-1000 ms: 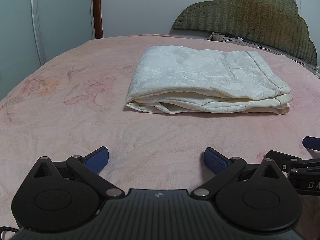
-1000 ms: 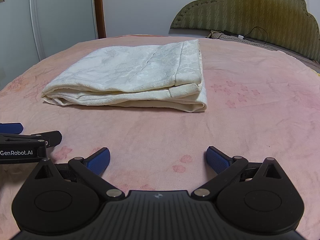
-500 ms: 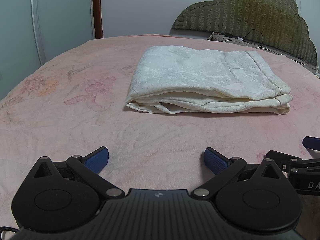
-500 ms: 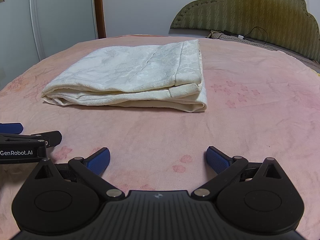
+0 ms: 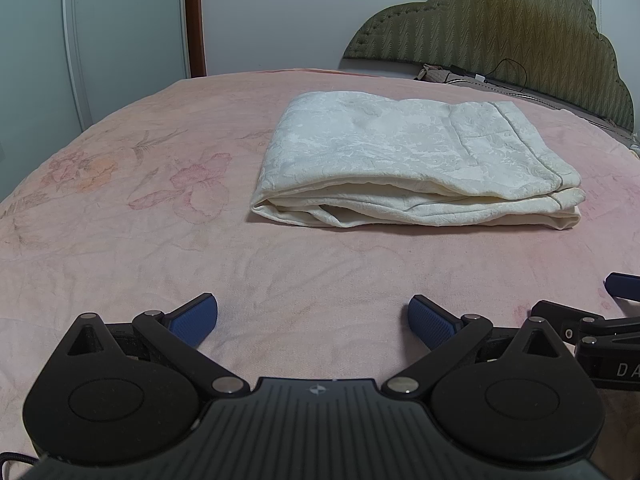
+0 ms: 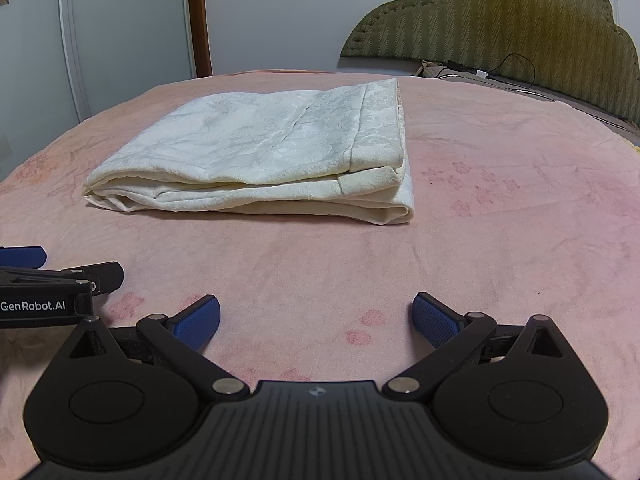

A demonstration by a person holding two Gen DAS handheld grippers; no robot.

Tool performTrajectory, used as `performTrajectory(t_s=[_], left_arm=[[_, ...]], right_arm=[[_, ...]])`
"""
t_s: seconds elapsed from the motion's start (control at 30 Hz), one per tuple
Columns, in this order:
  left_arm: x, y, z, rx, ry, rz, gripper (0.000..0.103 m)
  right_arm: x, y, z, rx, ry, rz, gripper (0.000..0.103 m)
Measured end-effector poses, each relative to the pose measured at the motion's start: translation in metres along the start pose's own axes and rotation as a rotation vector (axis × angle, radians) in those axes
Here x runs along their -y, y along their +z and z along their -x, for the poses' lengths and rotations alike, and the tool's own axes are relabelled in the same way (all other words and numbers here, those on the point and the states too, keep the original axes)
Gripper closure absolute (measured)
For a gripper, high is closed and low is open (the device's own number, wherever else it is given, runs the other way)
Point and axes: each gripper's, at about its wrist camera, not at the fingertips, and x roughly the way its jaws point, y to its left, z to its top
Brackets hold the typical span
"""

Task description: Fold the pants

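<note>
You get soft, dim indoor light and sharp focus. Fisheye bends your edges; the corners go black.

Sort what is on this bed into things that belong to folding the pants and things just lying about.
Belongs to the job:
folded cream-white patterned pants
left gripper, open
right gripper, open
pink floral bedsheet, the work surface

Just lying about:
black cable by the olive padded headboard
</note>
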Motion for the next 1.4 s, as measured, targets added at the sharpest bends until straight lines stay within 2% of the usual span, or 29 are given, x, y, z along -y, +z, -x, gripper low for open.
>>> performTrajectory(t_s=[1.4], left_arm=[[0.0002, 0.0003, 0.0011, 0.001, 0.002, 0.001, 0.0]], right_arm=[[-0.0017, 0.0012, -0.0013, -0.001, -0.014, -0.008, 0.0]])
